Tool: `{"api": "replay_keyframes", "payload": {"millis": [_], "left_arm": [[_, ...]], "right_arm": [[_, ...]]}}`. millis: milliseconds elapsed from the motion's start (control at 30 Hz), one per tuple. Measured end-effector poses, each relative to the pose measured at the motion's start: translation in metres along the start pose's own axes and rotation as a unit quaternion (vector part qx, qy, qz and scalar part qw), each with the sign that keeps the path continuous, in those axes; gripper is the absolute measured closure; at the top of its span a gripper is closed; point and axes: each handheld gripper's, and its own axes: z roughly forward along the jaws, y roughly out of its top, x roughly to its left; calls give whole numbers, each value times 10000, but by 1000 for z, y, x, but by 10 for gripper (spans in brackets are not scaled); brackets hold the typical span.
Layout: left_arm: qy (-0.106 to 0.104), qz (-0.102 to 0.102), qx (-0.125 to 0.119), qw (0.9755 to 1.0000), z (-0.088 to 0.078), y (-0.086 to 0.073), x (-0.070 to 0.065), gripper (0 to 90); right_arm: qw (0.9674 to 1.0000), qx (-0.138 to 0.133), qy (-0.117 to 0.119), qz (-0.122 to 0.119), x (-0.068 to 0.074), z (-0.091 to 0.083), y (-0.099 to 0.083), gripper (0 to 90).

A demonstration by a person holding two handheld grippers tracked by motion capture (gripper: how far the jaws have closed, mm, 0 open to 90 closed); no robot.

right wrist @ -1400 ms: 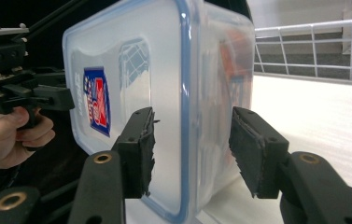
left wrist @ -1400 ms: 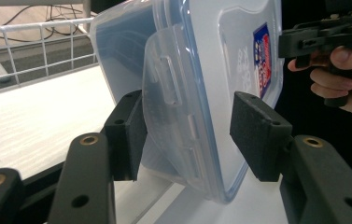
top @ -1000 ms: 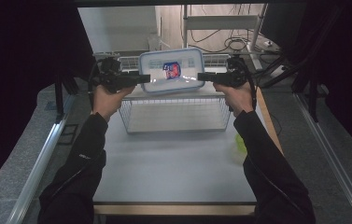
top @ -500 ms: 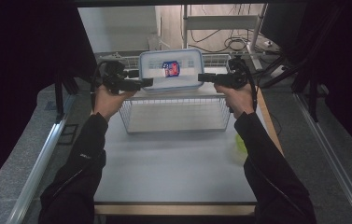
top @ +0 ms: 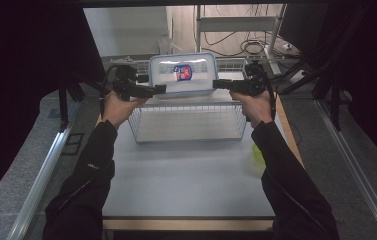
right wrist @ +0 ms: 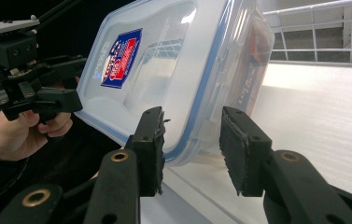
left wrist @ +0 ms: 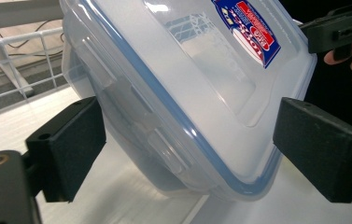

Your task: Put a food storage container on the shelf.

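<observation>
Clear plastic container (top: 181,75) with a blue-edged lid is above the far rim of the wire basket (top: 186,122). Right hand-held gripper (right wrist: 190,144) clamps its edge. Left hand-held gripper (left wrist: 185,149) has just been opening; its jaws flank the container without contact.

The table (top: 186,185) has a pale grey top with a wooden strip along its near edge and its right edge. A white wire basket (top: 188,122) stands directly on it, in the far half, about midway between the left and right edges. Close to the right edge lies a small yellow-green thing (top: 257,154), half hidden behind a sleeve.
</observation>
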Motion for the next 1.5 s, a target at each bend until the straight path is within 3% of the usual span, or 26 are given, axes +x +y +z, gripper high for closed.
{"api": "replay_keyframes", "payload": {"millis": [200,267,300,467,500,600,800,833,867,967,1033,1133,1300,1500], "left_arm": [[84,-51,-113,9999,-5,1,1,50],[140,-15,-46,9999,-8,1,2,72],[257,102,64,9996,-9,-1,2,70],[263,158,60,9995,-13,-6,-1,112],[318,258,55,9991,-16,-8,-5,132],[404,281,21,9988,-21,-12,-11,221],[425,194,-57,9989,-25,-23,-18,515],[423,170,-36,9990,-25,-25,-20,515],[383,160,-16,9991,-25,-27,-21,622],[172,207,86,9996,-20,-31,-26,746],[163,213,95,9996,-19,-32,-27,765],[330,248,181,9990,-13,-30,-27,824],[532,222,214,9981,-6,-27,-21,826],[656,76,212,9976,-2,-24,-12,829]], "right_arm": [[10000,-8,-7,2,-1,-3,0,604],[10000,-12,-23,8,-1,-4,-1,603],[10000,-16,-31,7,-2,-4,-1,603],[10000,32,-80,-50,-1,-4,-1,625],[9999,54,-86,-84,0,-3,-1,636],[9996,107,-145,-223,3,-2,-1,690],[9979,202,-311,-522,9,2,-4,805],[9975,229,-338,-568,10,3,-5,822],[9969,283,-352,-643,12,6,-6,857],[9952,351,-447,-792,15,11,-7,884],[9946,387,-478,-842,15,13,-8,889],[9937,410,-538,-889,17,18,-8,897],[9909,459,-738,-1029,17,28,-10,899],[9897,471,-763,-1116,16,38,-13,900]]}}
